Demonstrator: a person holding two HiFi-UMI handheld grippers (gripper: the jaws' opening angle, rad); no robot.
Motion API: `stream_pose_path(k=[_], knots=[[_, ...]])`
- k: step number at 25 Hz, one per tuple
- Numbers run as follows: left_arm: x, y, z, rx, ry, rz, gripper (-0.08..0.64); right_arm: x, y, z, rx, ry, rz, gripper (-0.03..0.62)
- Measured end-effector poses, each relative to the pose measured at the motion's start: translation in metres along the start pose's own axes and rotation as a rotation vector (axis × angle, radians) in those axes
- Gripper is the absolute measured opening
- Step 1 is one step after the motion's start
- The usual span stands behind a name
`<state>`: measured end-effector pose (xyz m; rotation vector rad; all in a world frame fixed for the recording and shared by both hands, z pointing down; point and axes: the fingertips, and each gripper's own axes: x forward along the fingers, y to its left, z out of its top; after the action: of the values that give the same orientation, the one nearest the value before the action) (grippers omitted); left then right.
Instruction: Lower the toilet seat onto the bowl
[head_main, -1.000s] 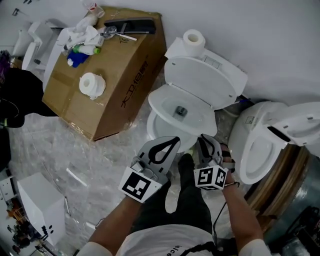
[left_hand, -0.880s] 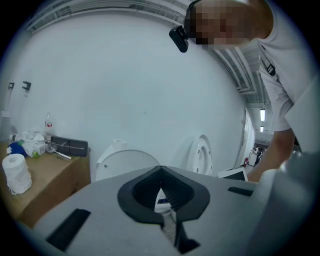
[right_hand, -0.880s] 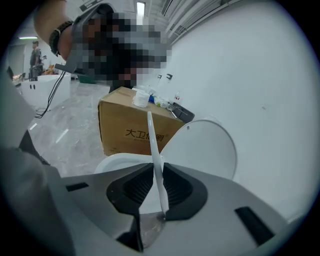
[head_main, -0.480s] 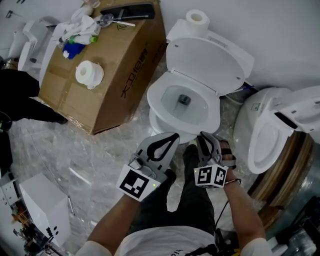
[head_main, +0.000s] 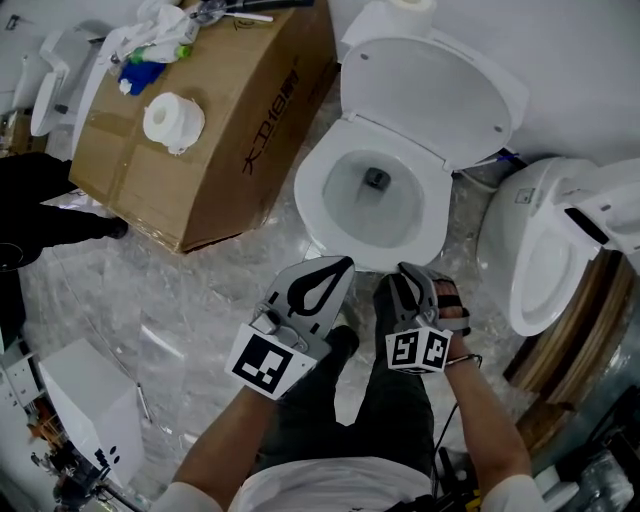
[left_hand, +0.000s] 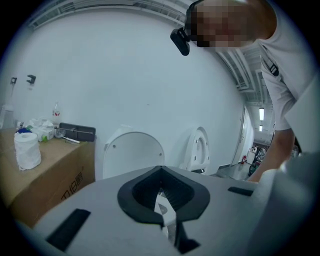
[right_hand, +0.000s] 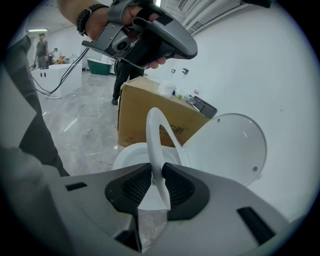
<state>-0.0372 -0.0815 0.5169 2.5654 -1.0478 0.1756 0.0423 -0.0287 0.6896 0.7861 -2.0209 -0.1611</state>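
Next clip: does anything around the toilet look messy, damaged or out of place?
Nothing looks broken or spilled. The odd spots: the cardboard box beside the toilet has a toilet roll, crumpled white rags and a blue item strewn on top, and a second toilet stands close on the other side.

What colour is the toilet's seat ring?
White, plain and glossy. The seat ring shows best in the right gripper view.
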Motion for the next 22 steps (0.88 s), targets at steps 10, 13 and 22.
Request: stream_pose_path(k=[10, 13, 22], knots=[[-0.01, 0.011, -0.05, -0.008, 0.031, 0.009, 0.009, 0.023, 0.049, -0.019, -0.005, -0.003, 0.006, 0.094], [-0.012, 0.016, -0.061, -0.012, 0.022, 0.024, 0.01, 0.029, 0.061, -0.026, 0.001, -0.003, -0.002, 0.095], [-0.023, 0.022, -0.096, 0.003, 0.018, 0.02, 0.009, 0.055, 0.099, -0.049, -0.025, 0.02, 0.009, 0.101]])
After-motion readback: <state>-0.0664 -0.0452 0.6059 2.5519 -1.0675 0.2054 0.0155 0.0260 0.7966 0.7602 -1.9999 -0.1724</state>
